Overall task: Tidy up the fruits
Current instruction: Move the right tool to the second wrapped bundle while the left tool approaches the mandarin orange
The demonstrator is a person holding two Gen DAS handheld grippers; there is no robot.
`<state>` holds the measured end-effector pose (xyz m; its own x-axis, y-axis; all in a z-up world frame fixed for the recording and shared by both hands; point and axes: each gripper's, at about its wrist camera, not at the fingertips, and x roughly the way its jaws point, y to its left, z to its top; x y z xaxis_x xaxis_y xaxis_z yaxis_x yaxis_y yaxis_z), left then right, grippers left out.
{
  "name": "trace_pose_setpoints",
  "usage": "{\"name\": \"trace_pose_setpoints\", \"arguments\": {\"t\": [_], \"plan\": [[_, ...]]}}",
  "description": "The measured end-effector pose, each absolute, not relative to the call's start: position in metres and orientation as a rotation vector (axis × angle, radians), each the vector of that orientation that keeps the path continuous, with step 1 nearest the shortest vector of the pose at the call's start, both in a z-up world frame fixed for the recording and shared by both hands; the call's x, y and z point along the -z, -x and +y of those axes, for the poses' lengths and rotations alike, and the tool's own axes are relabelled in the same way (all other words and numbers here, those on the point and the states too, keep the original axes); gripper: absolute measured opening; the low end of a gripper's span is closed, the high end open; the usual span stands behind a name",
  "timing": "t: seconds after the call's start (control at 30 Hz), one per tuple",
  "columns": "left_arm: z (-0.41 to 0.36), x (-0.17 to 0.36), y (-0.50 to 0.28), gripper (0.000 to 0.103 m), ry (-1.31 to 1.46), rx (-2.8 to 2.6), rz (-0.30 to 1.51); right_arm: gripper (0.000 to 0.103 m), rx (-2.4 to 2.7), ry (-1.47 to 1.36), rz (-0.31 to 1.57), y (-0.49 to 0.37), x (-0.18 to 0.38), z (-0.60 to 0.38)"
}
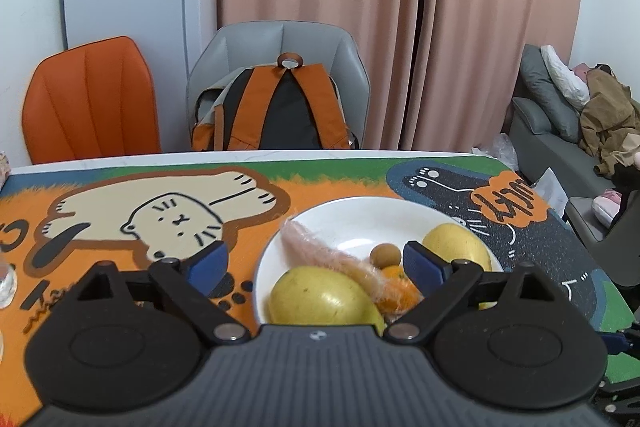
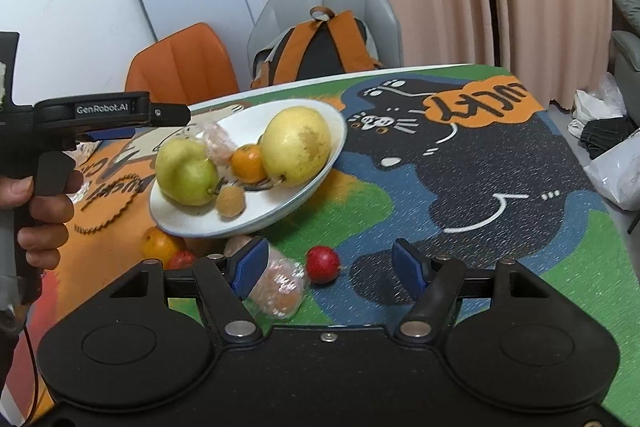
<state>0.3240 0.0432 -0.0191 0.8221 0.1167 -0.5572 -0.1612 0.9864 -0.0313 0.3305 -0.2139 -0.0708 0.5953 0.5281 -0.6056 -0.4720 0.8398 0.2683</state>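
Note:
A white plate (image 1: 352,215) on the cartoon mat holds two yellow pears (image 1: 320,295) (image 1: 456,239), a small orange (image 1: 394,273), a small brown round fruit (image 1: 385,254) and a pink foam-netted fruit (image 1: 316,251). My left gripper (image 1: 314,264) hangs open over the plate's near side, its pads touching nothing. In the right wrist view the plate (image 2: 276,215) lies ahead to the left. My right gripper (image 2: 329,269) stands open near the mat; a red fruit (image 2: 322,264) lies between its fingers, untouched. A plastic-wrapped fruit (image 2: 280,289) sits by its left finger.
An orange (image 2: 160,245) and another red fruit (image 2: 181,259) lie by the plate's near rim. A hand (image 2: 38,211) holds the left gripper (image 2: 176,117) at far left. Orange chair (image 1: 92,99), grey chair with backpack (image 1: 276,107), sofa (image 1: 560,115) beyond the table's right edge.

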Motion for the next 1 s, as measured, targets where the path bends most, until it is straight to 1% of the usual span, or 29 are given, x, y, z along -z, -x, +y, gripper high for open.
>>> {"name": "trace_pose_setpoints", "arguments": {"t": [0.23,0.37,0.63,0.73,0.8,0.87,1.0], "plan": [[0.046,0.020,-0.299,0.094,0.091,-0.160,0.592,0.067,-0.604,-0.064,0.745,-0.320,0.074,-0.203],[0.050,0.024,-0.285,0.094,0.105,-0.172,0.598,0.060,-0.603,-0.061,0.755,-0.316,0.076,-0.201],[0.057,0.028,-0.263,0.094,0.130,-0.191,0.602,0.057,-0.601,-0.047,0.754,-0.306,0.076,-0.197],[0.058,0.030,-0.257,0.094,0.137,-0.191,0.606,0.053,-0.600,-0.034,0.756,-0.303,0.077,-0.194],[0.059,0.032,-0.252,0.094,0.154,-0.198,0.606,0.043,-0.589,-0.026,0.753,-0.302,0.078,-0.192],[0.061,0.035,-0.248,0.094,0.173,-0.200,0.612,0.038,-0.580,-0.027,0.762,-0.303,0.080,-0.191],[0.060,0.043,-0.242,0.094,0.183,-0.202,0.631,0.033,-0.570,-0.013,0.767,-0.304,0.086,-0.191]]}}
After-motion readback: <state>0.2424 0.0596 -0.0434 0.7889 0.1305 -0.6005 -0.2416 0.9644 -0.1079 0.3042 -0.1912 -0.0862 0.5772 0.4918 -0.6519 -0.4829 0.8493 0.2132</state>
